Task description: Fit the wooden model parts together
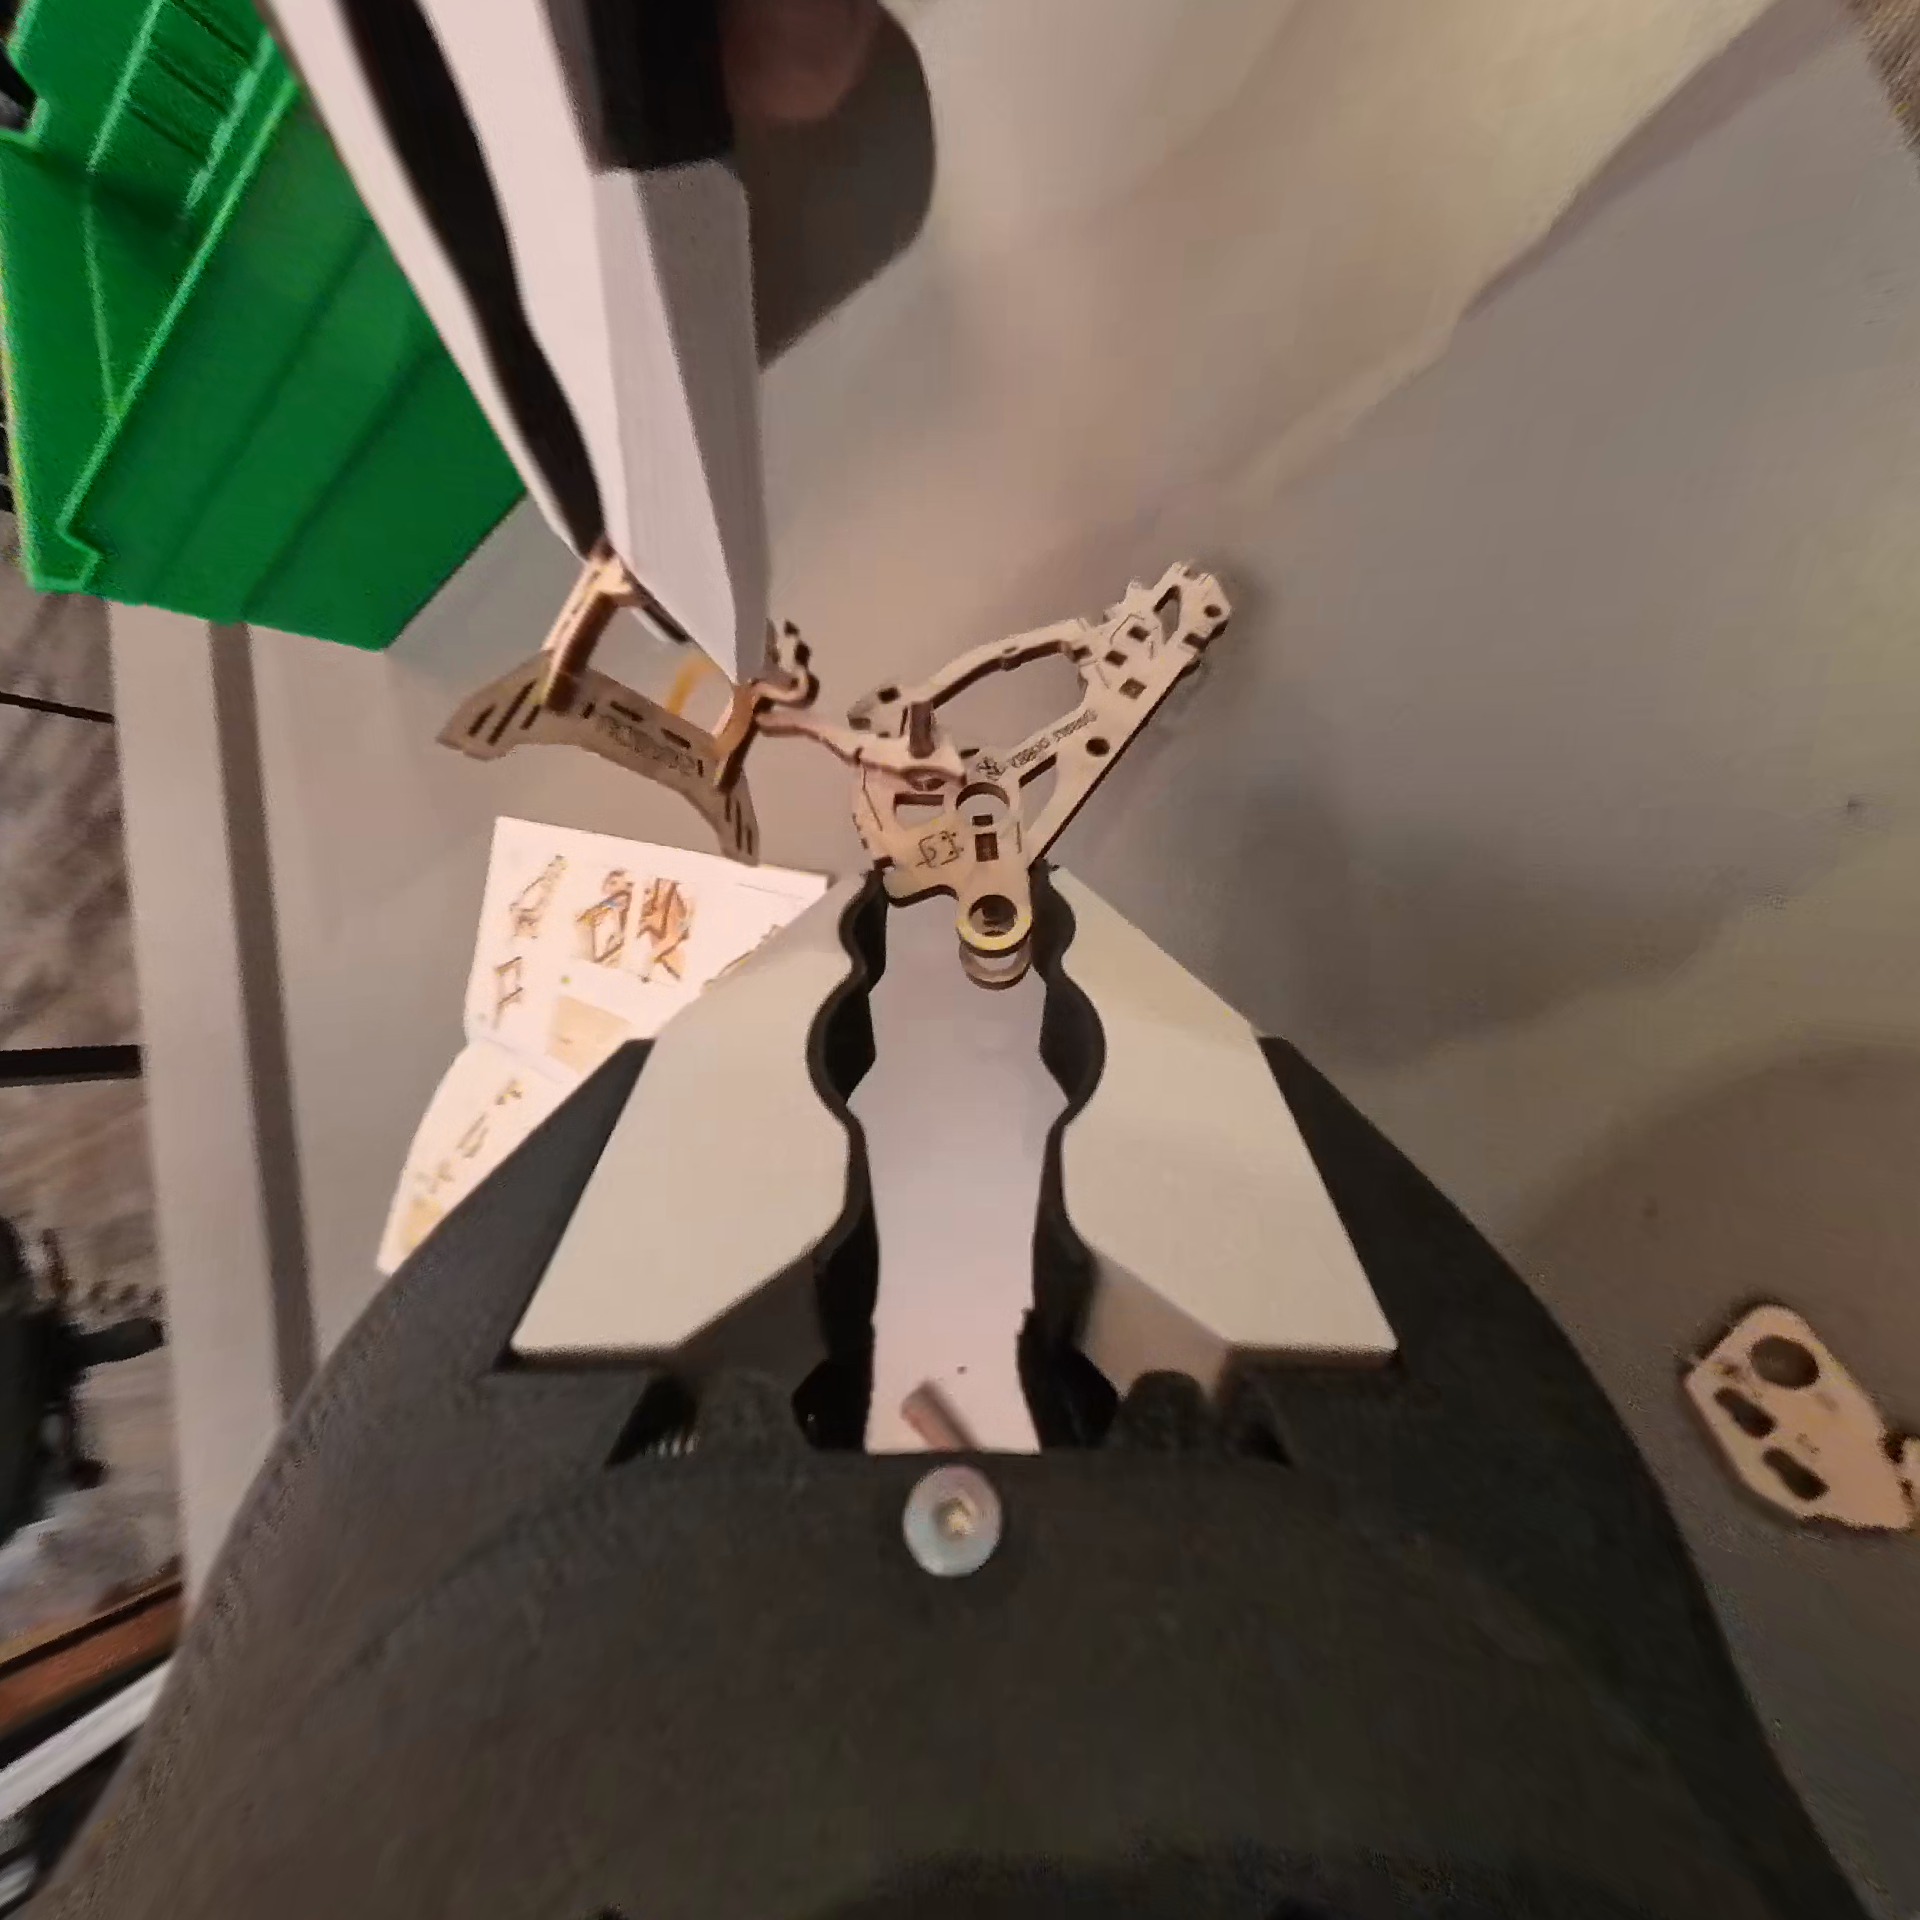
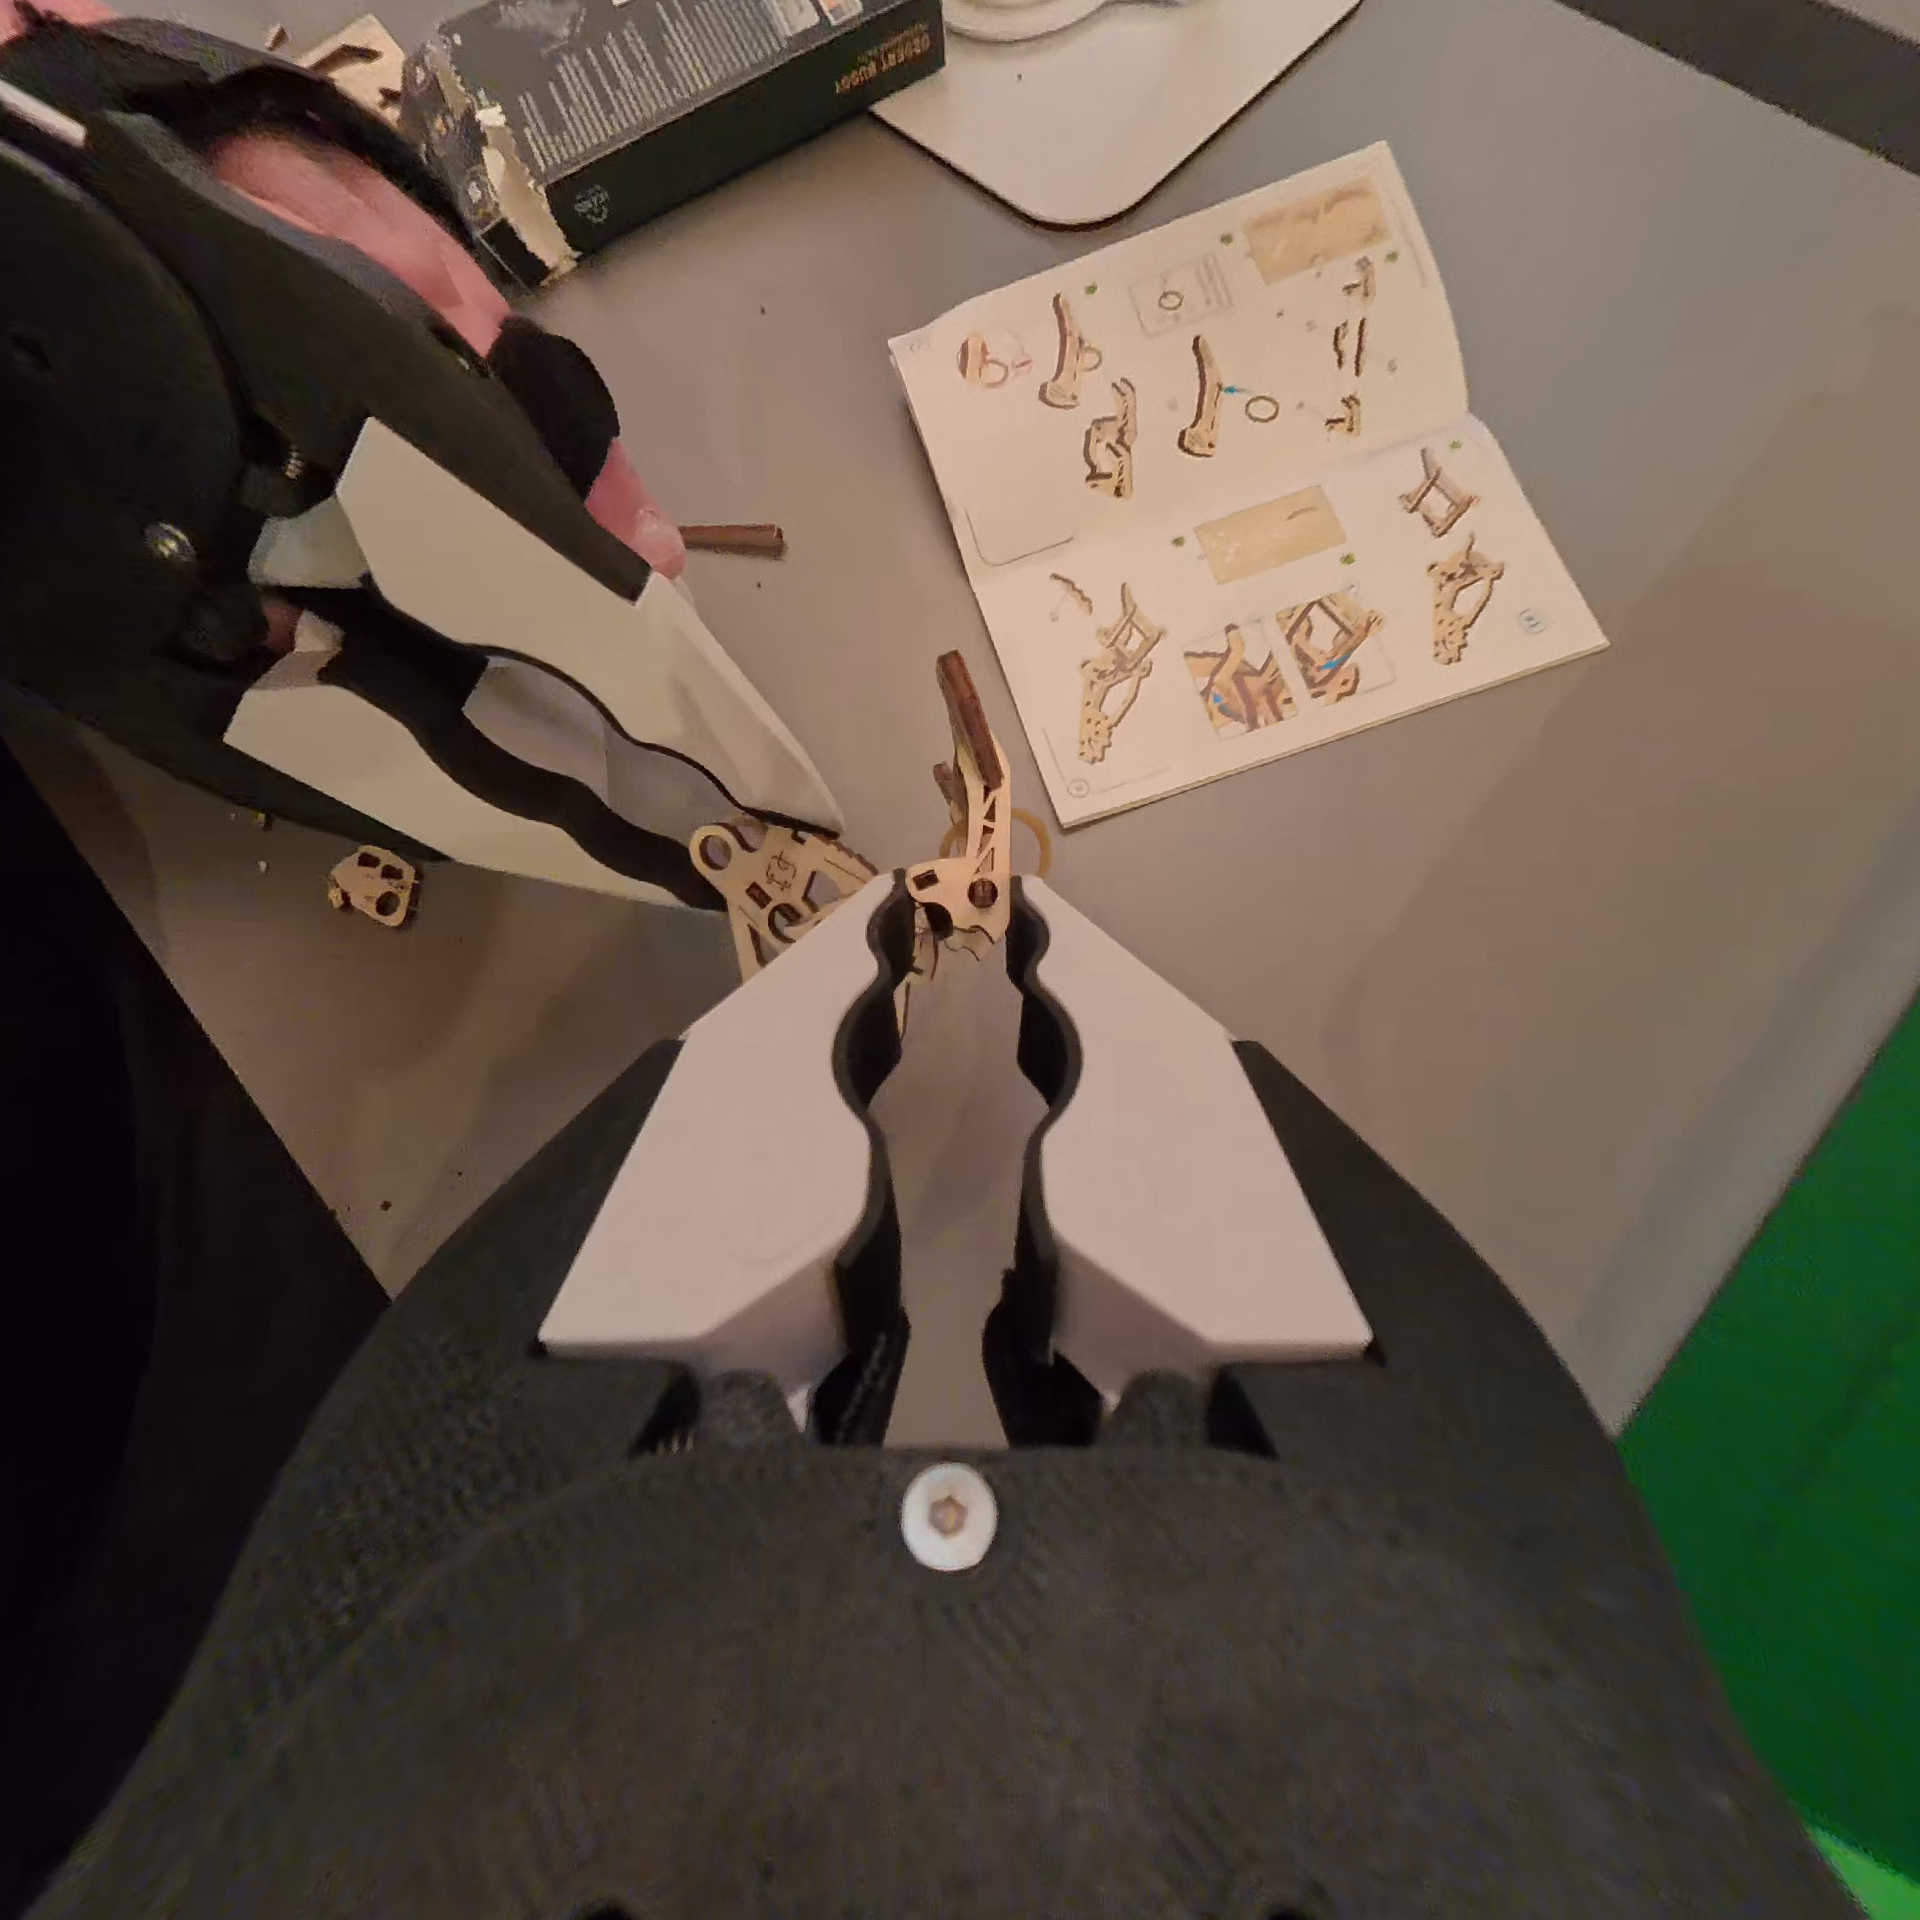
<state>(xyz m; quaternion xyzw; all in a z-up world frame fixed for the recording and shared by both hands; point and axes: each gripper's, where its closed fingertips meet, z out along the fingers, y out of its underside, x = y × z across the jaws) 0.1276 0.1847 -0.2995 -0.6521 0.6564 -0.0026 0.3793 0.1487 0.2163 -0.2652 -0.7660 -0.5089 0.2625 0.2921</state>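
Note:
My left gripper (image 1: 961,885) is shut on the lower edge of a flat wooden frame part (image 1: 997,790) and holds it above the grey table (image 1: 1455,831). My right gripper (image 2: 958,885) is shut on a smaller wooden assembly (image 2: 971,821) with a curved base. In the left wrist view the right gripper (image 1: 717,655) comes in from the upper left with that assembly (image 1: 623,727). A thin link joins it to the frame part. In the right wrist view the left gripper (image 2: 774,857) comes in from the left with the frame part (image 2: 769,878). A yellow rubber band (image 2: 1034,836) shows behind the assembly.
An open instruction leaflet (image 2: 1247,488) lies on the table, also in the left wrist view (image 1: 603,956). A loose wooden piece (image 1: 1797,1434) lies near the left gripper. A green bin (image 1: 208,312), a dark box (image 2: 686,94), a brown stick (image 2: 727,540) and a white pad (image 2: 1091,114) stand around. The gap from one gripper's tips to the other's is roughly 5 centimetres.

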